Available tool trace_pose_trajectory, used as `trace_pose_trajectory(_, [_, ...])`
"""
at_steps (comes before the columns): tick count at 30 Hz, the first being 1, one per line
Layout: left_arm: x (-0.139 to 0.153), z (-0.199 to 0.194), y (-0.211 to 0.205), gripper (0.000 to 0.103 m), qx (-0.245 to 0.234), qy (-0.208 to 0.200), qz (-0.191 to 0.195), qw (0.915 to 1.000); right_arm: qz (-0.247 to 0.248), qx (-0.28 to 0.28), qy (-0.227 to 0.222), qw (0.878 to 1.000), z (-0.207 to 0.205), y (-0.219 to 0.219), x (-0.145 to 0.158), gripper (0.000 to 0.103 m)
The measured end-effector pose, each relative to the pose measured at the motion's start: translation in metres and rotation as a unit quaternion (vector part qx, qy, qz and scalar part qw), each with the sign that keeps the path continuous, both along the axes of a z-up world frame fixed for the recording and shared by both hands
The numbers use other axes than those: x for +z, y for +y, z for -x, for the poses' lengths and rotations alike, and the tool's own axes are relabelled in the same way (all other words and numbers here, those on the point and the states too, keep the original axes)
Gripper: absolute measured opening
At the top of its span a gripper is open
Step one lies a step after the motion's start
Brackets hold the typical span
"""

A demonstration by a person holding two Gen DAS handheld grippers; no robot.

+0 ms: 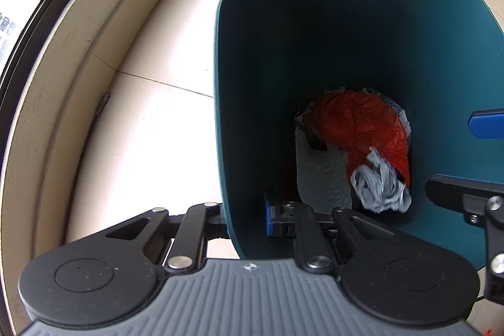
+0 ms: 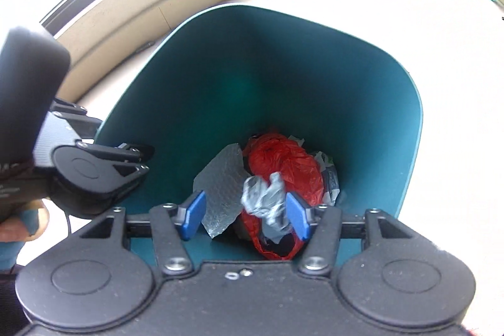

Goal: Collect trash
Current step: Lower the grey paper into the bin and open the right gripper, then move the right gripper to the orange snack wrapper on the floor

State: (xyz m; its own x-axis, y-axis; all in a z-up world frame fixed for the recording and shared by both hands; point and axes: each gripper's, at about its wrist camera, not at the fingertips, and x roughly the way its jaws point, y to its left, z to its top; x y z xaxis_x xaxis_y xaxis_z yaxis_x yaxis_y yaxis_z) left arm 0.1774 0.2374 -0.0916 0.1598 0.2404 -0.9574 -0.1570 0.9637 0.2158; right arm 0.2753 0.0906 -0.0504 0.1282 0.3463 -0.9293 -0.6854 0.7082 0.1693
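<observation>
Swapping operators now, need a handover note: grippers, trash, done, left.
Left gripper: clamped on the bin's near wall, one finger inside, one outside.
Right gripper: open, over the bin mouth, empty.
Grey wad: blurred, apparently just let go, dropping between the right fingers into the bin.
In the bin: red bag, bubble wrap, other scraps.
Left: no loose trash shows on the floor; check beyond these views.

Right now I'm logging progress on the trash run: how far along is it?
Done: a red plastic bag, bubble wrap and other scraps lie at the bottom of the teal bin. In hand: the left gripper grips the bin's rim; the right gripper, jaws open, has a crumpled grey bag blurred between them, apparently dropping. Left: cannot tell; no loose trash shows on the floor.
</observation>
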Motion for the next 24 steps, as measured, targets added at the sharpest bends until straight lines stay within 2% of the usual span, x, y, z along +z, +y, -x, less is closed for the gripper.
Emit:
trace_pose_trajectory(9, [-0.001,-0.003,-0.004,0.016,-0.001,0.003,-0.002,1.0,-0.048,-0.061,-0.021,0.997,-0.003,-0.065,0.056,0.062])
trace_pose_trajectory(12, [-0.001,-0.003,-0.004,0.016,0.0,0.003,-0.002,1.0,-0.052,-0.095,-0.034,0.994,-0.009,-0.093,0.061,0.063])
trace_pose_trajectory(19, [-0.002,-0.003,-0.002,0.016,0.001,0.002,0.001,1.0,-0.045,-0.202,-0.043,0.977,-0.031,-0.171,0.026,0.074])
trace_pose_trajectory(24, [0.0,-0.001,0.002,0.016,0.005,0.001,0.0,1.0,0.0,-0.29,-0.012,0.957,-0.052,-0.231,-0.038,0.075])
